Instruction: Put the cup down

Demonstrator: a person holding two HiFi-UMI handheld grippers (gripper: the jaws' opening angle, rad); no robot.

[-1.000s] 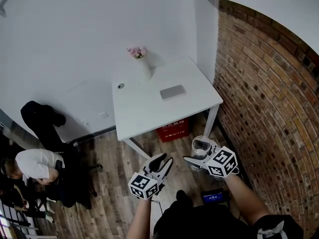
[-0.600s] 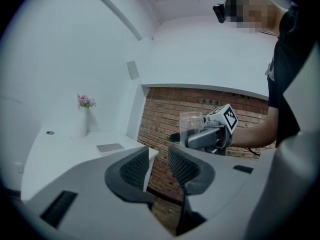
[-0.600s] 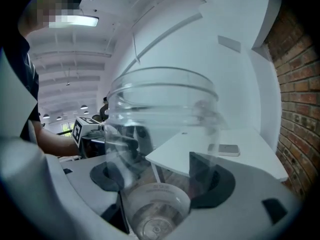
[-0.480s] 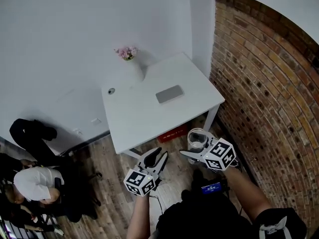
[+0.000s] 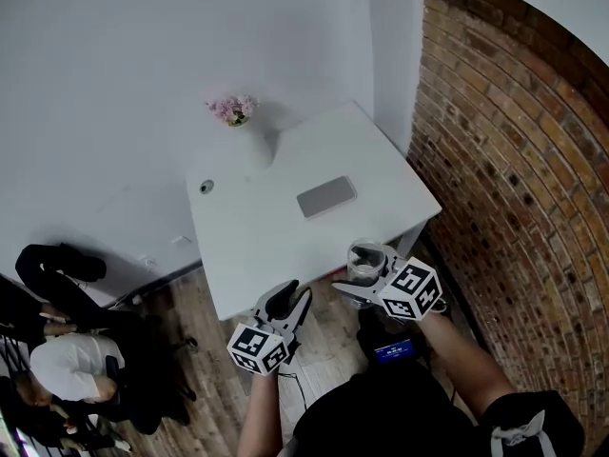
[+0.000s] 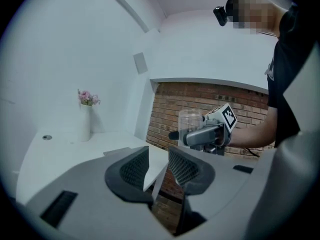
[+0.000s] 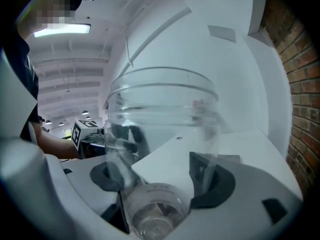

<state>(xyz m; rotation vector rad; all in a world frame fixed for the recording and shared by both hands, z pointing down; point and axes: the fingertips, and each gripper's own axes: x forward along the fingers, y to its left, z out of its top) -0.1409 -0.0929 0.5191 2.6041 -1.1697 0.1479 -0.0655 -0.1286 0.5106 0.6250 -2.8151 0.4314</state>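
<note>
Right gripper (image 5: 369, 282) gripped the clear cup (image 5: 364, 257) upright at the white table's (image 5: 257, 246) near edge. Left gripper (image 5: 286, 301) hung slightly parted, empty. Carrying step, I'd say; next called for lowering onto bare tabletop, then releasing.

Shows clear, glossy plastic in the cup (image 7: 162, 129), with reflections across its smooth wall. Looks matt, dark grey plastic on the left gripper (image 6: 157, 160), with finely ribbed pads (image 6: 134, 168); same matt grey on the right gripper (image 7: 160, 176). Reads as smooth, matt white on the table (image 5: 257, 236). Rough red brick with pale mortar along the brick wall (image 5: 514, 160). Dull brown wood-grain planks across the floor (image 5: 205, 317).
</note>
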